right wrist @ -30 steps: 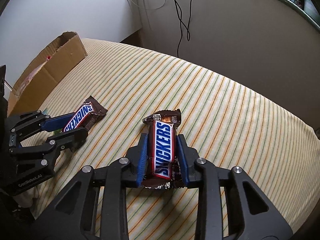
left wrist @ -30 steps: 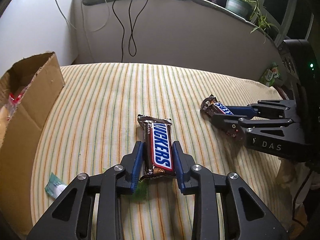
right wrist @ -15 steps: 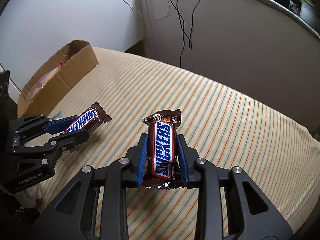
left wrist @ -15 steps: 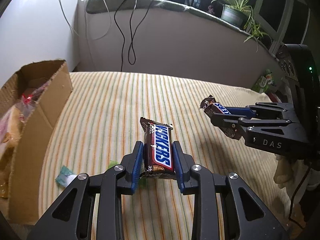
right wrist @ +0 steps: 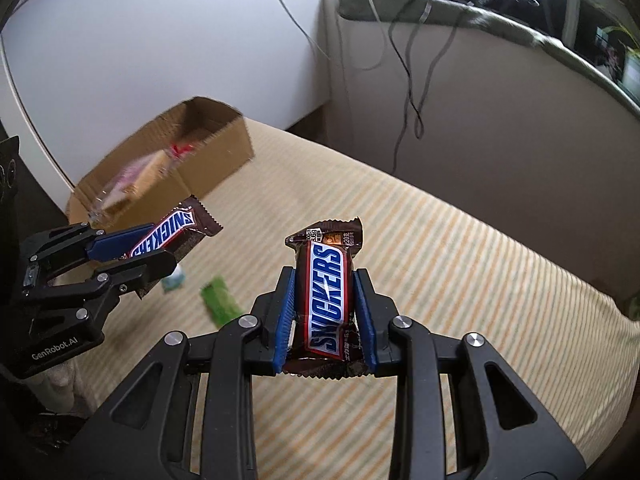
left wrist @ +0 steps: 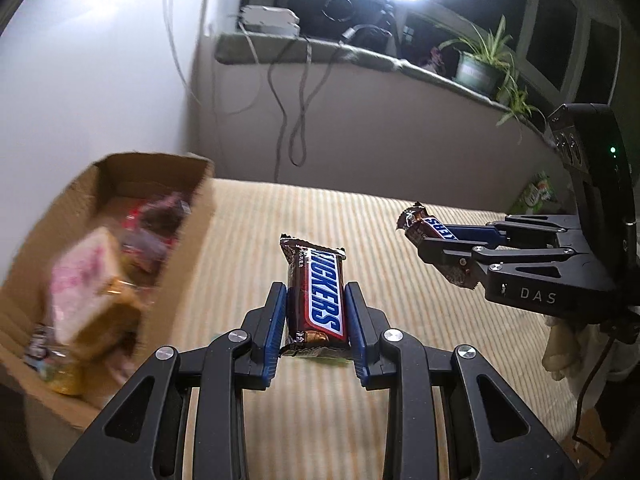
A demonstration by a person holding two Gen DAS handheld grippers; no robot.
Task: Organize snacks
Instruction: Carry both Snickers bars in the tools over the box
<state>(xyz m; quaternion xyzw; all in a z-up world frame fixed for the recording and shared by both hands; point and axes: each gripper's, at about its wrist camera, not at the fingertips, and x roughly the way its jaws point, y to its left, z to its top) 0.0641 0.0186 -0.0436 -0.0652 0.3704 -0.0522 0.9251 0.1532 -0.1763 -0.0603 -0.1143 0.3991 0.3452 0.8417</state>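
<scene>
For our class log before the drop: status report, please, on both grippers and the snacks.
Left gripper shut on a chocolate bar. Right gripper shut on second bar. Both aloft. Cardboard box ahead-left, part-filled. Nothing blocking.

A home room: a striped bed cover (left wrist: 320, 420) lies under the fingers, a potted spider plant (left wrist: 480, 68) and trailing cables (left wrist: 288, 120) sit on the window ledge (left wrist: 360, 56) beyond them

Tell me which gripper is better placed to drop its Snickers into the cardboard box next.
Probably the left gripper. Its Snickers bar is next to the cardboard box, whose opening lies just to its left. The right gripper is farther from the box.
</scene>
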